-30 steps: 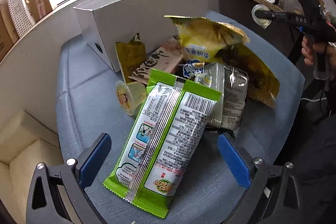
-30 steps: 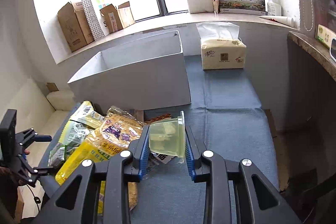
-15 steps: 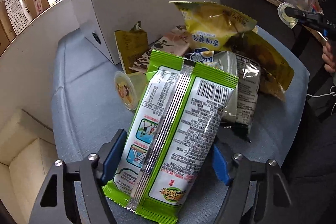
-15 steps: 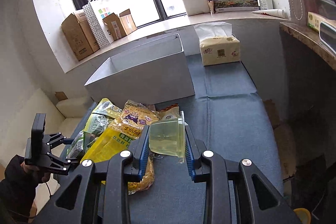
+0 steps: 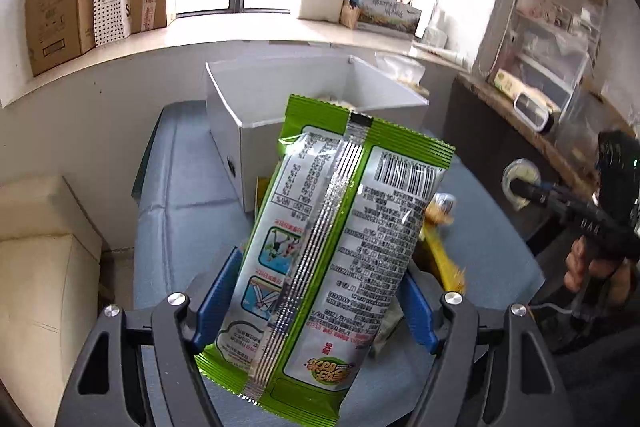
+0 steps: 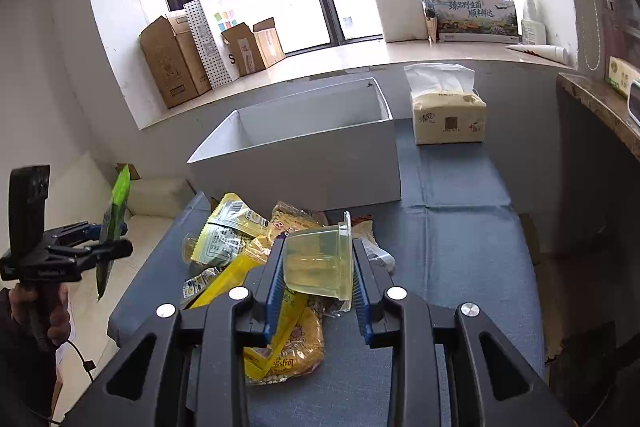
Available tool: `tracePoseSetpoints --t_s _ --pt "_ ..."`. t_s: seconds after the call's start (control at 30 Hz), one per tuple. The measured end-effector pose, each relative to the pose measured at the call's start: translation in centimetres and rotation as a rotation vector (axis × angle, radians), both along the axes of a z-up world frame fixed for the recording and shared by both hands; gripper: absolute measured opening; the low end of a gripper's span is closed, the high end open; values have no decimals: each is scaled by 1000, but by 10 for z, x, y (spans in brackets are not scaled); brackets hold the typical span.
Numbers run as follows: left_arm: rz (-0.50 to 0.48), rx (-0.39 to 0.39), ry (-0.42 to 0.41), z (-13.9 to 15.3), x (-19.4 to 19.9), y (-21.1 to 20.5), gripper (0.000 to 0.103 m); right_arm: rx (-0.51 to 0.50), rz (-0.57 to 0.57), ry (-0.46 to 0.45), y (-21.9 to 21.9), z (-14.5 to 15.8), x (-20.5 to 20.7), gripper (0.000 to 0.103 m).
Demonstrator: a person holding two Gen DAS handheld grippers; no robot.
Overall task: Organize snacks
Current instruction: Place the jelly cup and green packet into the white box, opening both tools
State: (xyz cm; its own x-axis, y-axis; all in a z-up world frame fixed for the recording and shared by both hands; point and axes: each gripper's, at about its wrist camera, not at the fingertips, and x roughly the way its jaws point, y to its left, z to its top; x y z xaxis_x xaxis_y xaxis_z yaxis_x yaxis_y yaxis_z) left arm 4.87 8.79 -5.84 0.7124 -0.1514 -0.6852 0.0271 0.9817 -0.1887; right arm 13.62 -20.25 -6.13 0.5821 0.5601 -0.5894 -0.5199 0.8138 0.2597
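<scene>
Left wrist view: the left hand-held gripper (image 5: 316, 301) clamps the green snack packet (image 5: 336, 251) above the blue surface (image 5: 180, 195), its long axis running away toward the white box (image 5: 320, 95). The right hand-held gripper (image 6: 318, 283) pinches a clear jelly cup (image 6: 318, 263) lying sideways, rim rightward. Most snacks (image 6: 256, 259) remain piled outside the box, so sorting looks early.

1. Box (image 6: 474, 17) on the windowsill: "臻品野生菌 顺丰鲜达".
2. Green packet (image 5: 340, 259): a barcode and fine print, too small to read.
3. Tissue pack (image 6: 448, 119): logo unreadable.
4. Yellow bag (image 6: 280, 355): lettering upside down, unclear.
</scene>
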Motion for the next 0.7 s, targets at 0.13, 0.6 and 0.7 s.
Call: tracePoseSetpoints --t_s 0.13,0.6,0.7 --pt "77 -97 -29 29 33 3 78 -23 47 -53 23 19 17 32" --pt "210 -196 47 36 237 26 78 -167 99 -8 115 31 213 32" --pt "236 -173 108 16 258 28 79 -158 72 60 113 14 237 33"
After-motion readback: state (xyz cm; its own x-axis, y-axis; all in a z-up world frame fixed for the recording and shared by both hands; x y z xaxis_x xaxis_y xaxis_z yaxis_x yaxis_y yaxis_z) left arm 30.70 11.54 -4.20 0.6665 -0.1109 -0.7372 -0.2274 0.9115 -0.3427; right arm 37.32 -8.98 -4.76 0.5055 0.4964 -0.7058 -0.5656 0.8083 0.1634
